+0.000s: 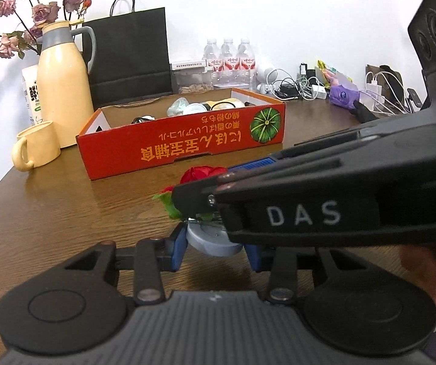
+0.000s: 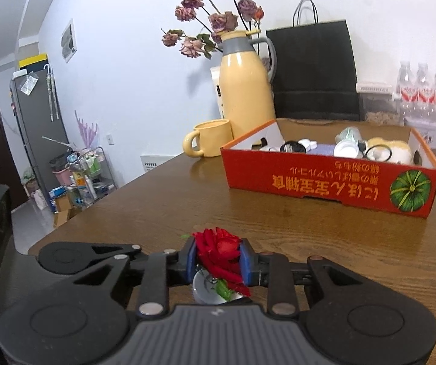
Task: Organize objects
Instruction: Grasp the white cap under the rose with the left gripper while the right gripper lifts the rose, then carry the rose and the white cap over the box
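At six o'clock in the right wrist view, the right gripper (image 2: 218,258) is clenched on a red rose (image 2: 219,249), its blue pads pressing the bloom from both sides above a small grey round base (image 2: 205,289). From the left wrist view, the left gripper (image 1: 214,249) has its blue pads on either side of that same grey base (image 1: 211,241), touching or nearly so; whether it truly grips cannot be told. Toward twelve o'clock on the wooden table (image 2: 163,200) stands an open red cardboard box (image 2: 324,182) holding white caps, black rings, a pale bottle and a cream lump. At its ten o'clock sit a yellow mug (image 2: 208,141) and a yellow jug (image 2: 246,91) with dried roses (image 2: 205,15) rising behind it.
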